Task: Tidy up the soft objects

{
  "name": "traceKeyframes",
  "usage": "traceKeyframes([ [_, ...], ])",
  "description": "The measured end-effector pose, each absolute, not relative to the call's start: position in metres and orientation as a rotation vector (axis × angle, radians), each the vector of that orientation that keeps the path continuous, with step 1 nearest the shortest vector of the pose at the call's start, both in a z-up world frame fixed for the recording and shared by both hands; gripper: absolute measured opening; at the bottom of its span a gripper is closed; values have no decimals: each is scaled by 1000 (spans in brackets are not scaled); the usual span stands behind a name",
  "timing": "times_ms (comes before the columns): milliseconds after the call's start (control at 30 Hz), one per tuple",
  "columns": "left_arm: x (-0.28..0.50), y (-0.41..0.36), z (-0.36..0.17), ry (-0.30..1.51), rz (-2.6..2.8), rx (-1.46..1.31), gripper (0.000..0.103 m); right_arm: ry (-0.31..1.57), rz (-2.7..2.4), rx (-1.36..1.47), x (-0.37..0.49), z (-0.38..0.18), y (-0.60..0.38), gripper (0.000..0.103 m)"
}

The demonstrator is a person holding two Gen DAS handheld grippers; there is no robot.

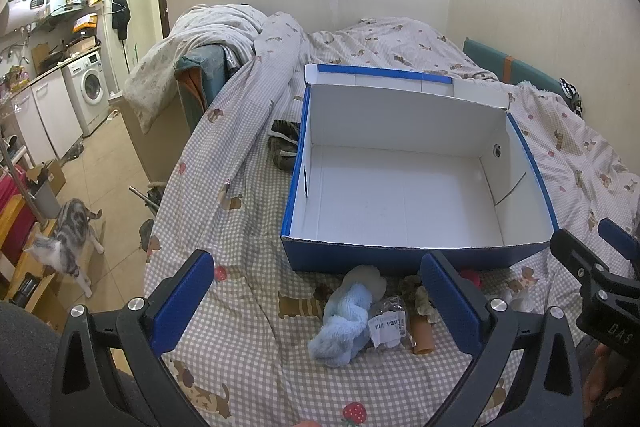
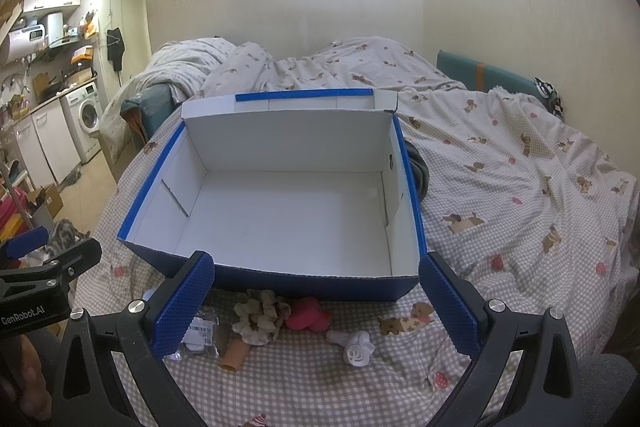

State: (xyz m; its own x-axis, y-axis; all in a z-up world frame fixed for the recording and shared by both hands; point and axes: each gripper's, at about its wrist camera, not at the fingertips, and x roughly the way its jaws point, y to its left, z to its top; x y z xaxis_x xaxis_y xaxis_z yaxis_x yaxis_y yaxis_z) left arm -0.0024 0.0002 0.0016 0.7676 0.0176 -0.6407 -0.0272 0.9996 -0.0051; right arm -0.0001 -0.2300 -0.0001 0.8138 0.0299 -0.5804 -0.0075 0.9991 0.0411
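both jaws gape; left gripper (image 2: 24, 247) reads "genrobot.ai", right gripper (image 1: 618, 243) "das".

One open blue box (image 2: 280, 279), one cat (image 1: 66, 243), and six small soft items (image 2: 304, 319) on one bed (image 2: 520, 227).

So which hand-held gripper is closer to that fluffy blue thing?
Left. The left hand-held gripper is open directly above the fluffy blue thing; the right hand-held gripper is open further right, above the pink toy.

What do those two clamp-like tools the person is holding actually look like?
Each gripper, left and right, is a black plastic frame with silver bolts and two flat fingers faced in textured blue pads. The left one's side reads "GenRobot.AI"; the right one's shows the letters "DAS". No cables are visible.
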Motion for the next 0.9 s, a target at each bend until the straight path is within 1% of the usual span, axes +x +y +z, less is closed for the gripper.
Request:
traceKeyframes([
  [900,-3,-3,-2,703,23,-3,103,621,22,30,-3,-2,-229,103],
])
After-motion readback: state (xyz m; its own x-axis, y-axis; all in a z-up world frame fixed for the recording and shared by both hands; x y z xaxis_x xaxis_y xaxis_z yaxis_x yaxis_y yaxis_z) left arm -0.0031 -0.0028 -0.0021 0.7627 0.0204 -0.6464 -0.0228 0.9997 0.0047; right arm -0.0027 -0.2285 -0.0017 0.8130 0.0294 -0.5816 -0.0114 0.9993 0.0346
